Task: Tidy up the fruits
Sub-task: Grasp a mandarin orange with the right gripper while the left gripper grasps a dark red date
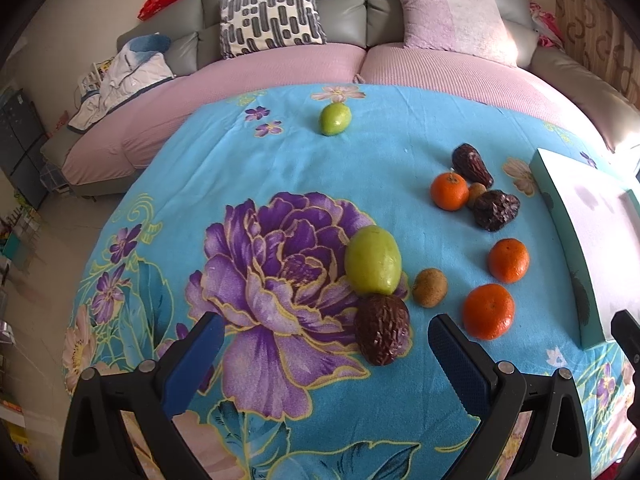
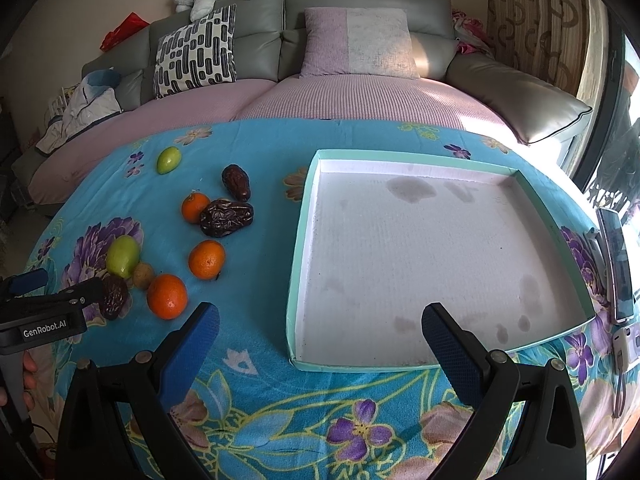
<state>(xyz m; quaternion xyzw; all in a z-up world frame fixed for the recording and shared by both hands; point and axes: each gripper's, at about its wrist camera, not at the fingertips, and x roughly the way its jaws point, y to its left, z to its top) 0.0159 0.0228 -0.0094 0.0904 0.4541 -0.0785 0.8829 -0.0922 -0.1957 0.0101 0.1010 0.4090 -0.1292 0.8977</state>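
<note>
Fruits lie on a blue flowered cloth. Near my open left gripper [image 1: 326, 356] are a green fruit [image 1: 373, 260], a dark wrinkled date [image 1: 382, 330] just ahead between the fingers, and a small brown kiwi [image 1: 430, 287]. Three oranges [image 1: 488, 311] [image 1: 508, 260] [image 1: 449, 191] and two more dates [image 1: 496, 210] [image 1: 472, 164] lie to the right. A second green fruit [image 1: 335, 119] sits far back. My open right gripper [image 2: 320, 334] hovers over the near-left corner of the empty teal-rimmed tray [image 2: 298, 264]. The oranges [image 2: 167, 296] and dates [image 2: 227, 217] lie left of the tray.
A grey sofa with pink covers [image 2: 340, 96] and cushions [image 1: 270, 14] stands behind the table. A phone [image 2: 618, 264] and a small device [image 2: 626, 344] lie at the table's right edge. The left gripper body [image 2: 44, 312] and a hand [image 2: 28, 376] show in the right wrist view.
</note>
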